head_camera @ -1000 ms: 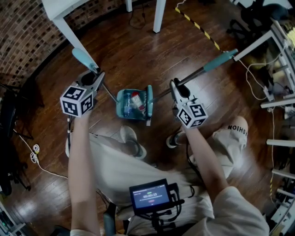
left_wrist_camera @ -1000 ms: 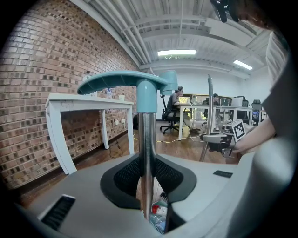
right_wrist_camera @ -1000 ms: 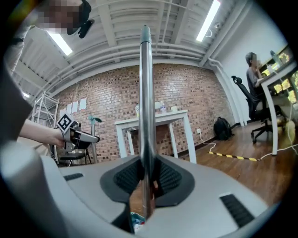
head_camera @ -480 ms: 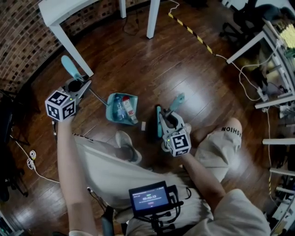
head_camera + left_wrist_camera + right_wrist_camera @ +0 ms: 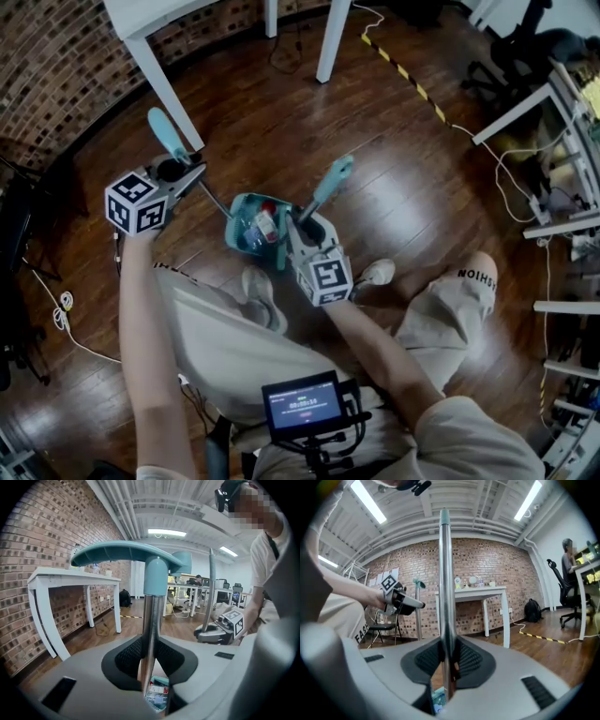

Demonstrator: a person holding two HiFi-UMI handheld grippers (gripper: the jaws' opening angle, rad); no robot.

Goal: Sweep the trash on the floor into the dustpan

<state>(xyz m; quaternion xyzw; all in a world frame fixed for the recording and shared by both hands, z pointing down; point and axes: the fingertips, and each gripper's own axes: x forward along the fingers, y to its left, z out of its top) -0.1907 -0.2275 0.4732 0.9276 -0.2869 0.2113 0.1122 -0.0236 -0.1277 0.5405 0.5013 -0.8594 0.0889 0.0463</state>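
Note:
A teal dustpan [image 5: 247, 228] rests on the wood floor by my feet, with a plastic bottle and a red-and-white wrapper [image 5: 265, 223] inside. My left gripper [image 5: 190, 174] is shut on the dustpan's metal pole [image 5: 149, 630], below its teal grip [image 5: 131, 552]. My right gripper [image 5: 305, 222] is shut on the broom pole [image 5: 446, 583], which stands nearly upright with its teal end [image 5: 334, 178] pointing away. The broom head is mostly hidden under the right gripper, at the dustpan's right side. Both gripper views show the dustpan [image 5: 157, 696] [image 5: 437, 698] below the jaws.
White table legs [image 5: 165, 94] [image 5: 333, 42] stand beyond the dustpan. Yellow-black floor tape [image 5: 412, 80] runs at the upper right, with desks and cables [image 5: 530, 103] at the right edge. My shoes [image 5: 260, 292] [image 5: 376, 273] are just behind the dustpan. A cable [image 5: 66, 314] lies at left.
The right gripper has swung left with the broom up against the dustpan, and the pole now stands steeper. The small white scrap beside the dustpan is no longer visible. The left gripper barely moved.

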